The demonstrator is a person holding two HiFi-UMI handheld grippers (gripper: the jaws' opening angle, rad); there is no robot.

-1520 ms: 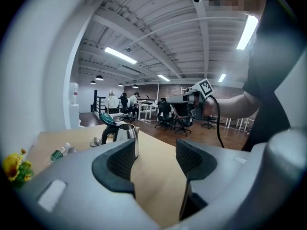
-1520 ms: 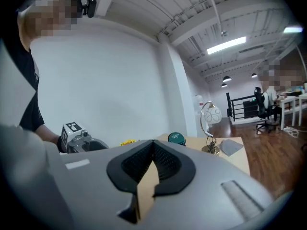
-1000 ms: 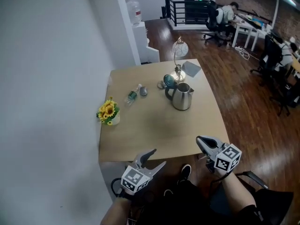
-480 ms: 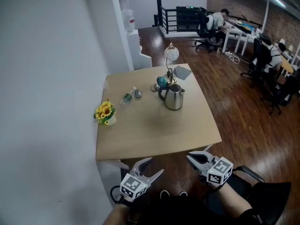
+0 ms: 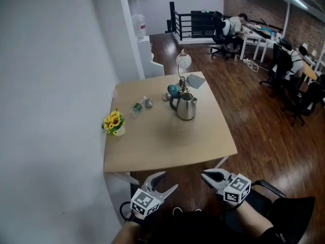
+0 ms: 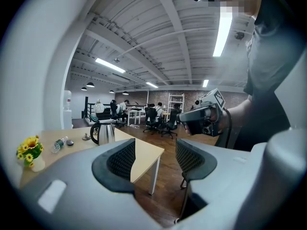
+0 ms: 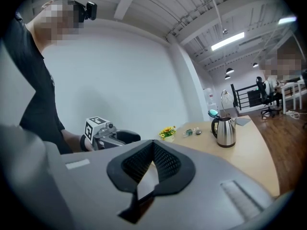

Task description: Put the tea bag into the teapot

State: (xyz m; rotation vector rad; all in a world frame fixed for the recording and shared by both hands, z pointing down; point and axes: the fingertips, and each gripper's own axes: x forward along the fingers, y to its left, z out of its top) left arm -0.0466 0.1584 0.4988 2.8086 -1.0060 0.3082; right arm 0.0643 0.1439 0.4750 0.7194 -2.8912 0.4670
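A steel teapot [image 5: 186,107] [image 6: 105,133] [image 7: 226,131] stands upright at the far middle of the wooden table [image 5: 167,141], its teal lid [image 5: 173,90] tipped up behind it. I cannot pick out a tea bag; two small grey things [image 5: 148,103] lie near the teapot. My left gripper [image 5: 169,180] [image 6: 156,152] hangs open and empty off the table's near edge. To its right, my right gripper [image 5: 204,175] [image 7: 153,145] is shut, tips together. A pale sliver shows behind its pads; I cannot tell what it is.
A pot of sunflowers [image 5: 115,122] stands at the table's left edge, with a small bottle [image 5: 136,107] lying beyond it. A lamp [image 5: 182,62] and a grey pad [image 5: 196,80] sit at the far edge. White wall runs along the left. A black chair [image 5: 269,192] is by my right arm.
The table now looks farther off. Both grippers have drawn back from its near edge and hang over the floor in front of it. Neither set of jaws has changed.
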